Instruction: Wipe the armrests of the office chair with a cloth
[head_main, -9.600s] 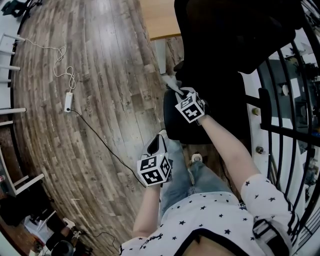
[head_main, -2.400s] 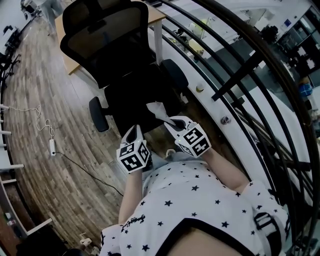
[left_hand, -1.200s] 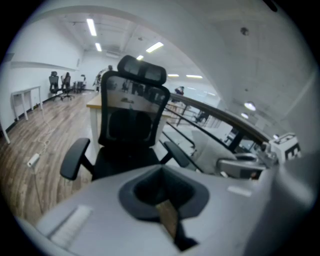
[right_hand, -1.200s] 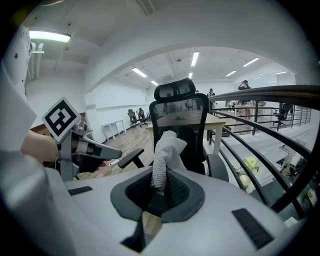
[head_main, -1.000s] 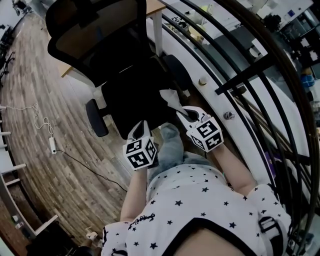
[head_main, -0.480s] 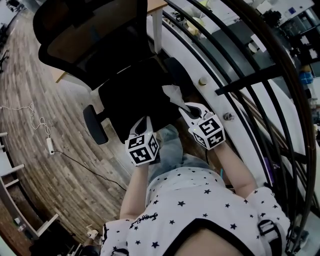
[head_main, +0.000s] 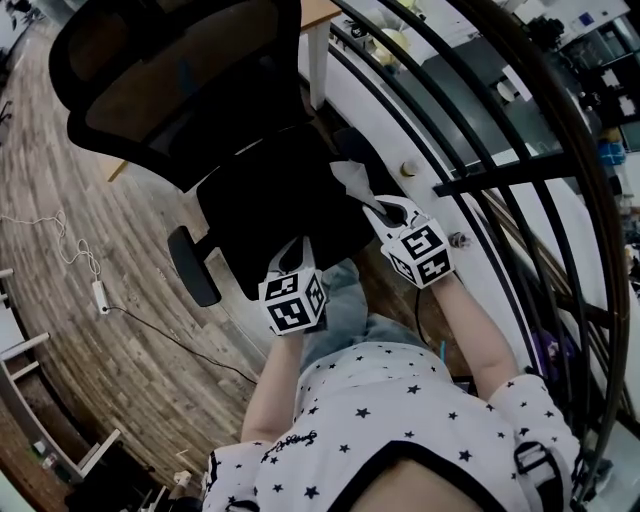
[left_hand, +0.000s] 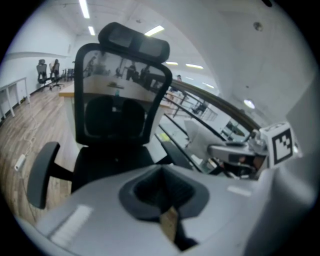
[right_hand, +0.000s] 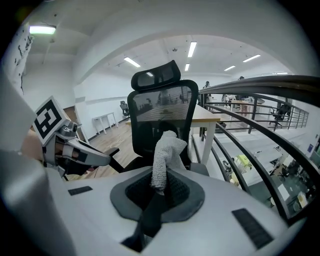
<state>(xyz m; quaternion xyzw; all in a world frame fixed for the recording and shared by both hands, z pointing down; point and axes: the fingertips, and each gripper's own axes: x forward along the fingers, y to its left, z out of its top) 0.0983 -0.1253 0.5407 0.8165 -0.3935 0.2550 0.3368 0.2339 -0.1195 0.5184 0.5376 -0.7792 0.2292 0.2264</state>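
A black office chair with a mesh back (head_main: 175, 85) stands in front of me, its seat (head_main: 270, 205) between my two grippers. Its left armrest (head_main: 192, 266) sticks out over the floor. The right armrest (head_main: 345, 148) lies by the railing. My right gripper (head_main: 385, 212) is shut on a pale grey cloth (head_main: 350, 180), whose free end hangs close to the right armrest; contact cannot be told. The cloth (right_hand: 164, 152) stands up from the jaws in the right gripper view. At the seat's front edge, my left gripper (head_main: 290, 258) is shut and holds nothing.
A curved black railing (head_main: 480, 150) runs close along the chair's right side. A wooden desk (head_main: 315, 12) stands behind the chair. On the plank floor at the left lie a power strip (head_main: 99, 293) and its cable.
Both grippers have come closer to the chair. The right gripper has carried the cloth from the left armrest side over to the right armrest. The left gripper now sits at the seat's front edge.
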